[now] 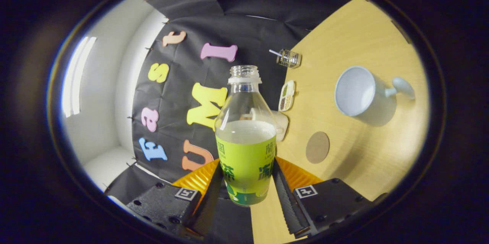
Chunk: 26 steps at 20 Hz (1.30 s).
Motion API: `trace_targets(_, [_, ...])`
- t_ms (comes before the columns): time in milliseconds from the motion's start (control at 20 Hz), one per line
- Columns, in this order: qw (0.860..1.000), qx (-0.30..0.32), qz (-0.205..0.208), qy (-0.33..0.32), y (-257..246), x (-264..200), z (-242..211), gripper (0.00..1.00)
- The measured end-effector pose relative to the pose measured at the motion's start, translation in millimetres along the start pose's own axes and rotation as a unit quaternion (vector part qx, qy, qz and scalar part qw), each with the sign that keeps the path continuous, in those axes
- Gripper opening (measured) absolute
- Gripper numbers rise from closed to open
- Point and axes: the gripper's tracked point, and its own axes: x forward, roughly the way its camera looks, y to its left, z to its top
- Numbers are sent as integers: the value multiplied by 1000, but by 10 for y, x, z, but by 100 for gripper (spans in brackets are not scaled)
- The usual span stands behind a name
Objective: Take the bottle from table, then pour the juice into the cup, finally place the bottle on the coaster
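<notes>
Gripper view: tongs (246,183) clamped on bottle (245,137), both fingers pressing its label, cap off.
Step 1 looks done: bottle held off the table (363,30), tilted w/ juice inside. Pour not begun; cup (359,91) well beyond looks empty. Coaster (317,147) nearer, bare; placing is last.

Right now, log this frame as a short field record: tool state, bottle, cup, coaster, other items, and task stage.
tool: tool shut on the bottle, both fingers pressing its labelled sides
bottle: bottle uncapped, partly filled with pale juice, lifted and tilted relative to the table
cup: cup beyond the fingers, looks empty, handle pointing away from the bottle
coaster: coaster round, bare, lying between bottle and cup
other items: small glass jar and flat packet near the wall
task stage: bottle taken; pouring not yet begun
</notes>
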Motion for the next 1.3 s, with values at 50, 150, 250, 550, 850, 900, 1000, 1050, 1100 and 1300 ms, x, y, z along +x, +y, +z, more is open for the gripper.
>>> trace_targets(50, [999,-32,-15,1,-43,-12,-5,78])
trace_targets(150, [993,-100,-54,7,-155,-67,-20,78])
trace_targets(250, [982,-171,-81,6,-166,-118,-5,78])
trace_targets(550, [920,-373,-120,-21,-70,-133,172,78])
trace_targets(850, [874,-462,-146,-37,-36,183,276,79])
trace_targets(900, [868,-472,-151,-41,-23,267,313,79])
trace_targets(1000, [858,-487,-156,-40,-46,423,341,79])
trace_targets(1050, [855,-493,-154,-39,-59,492,310,79])
trace_targets(1100, [851,-500,-153,-38,-68,566,327,79])
trace_targets(1300, [839,-518,-164,-29,-261,845,333,79])
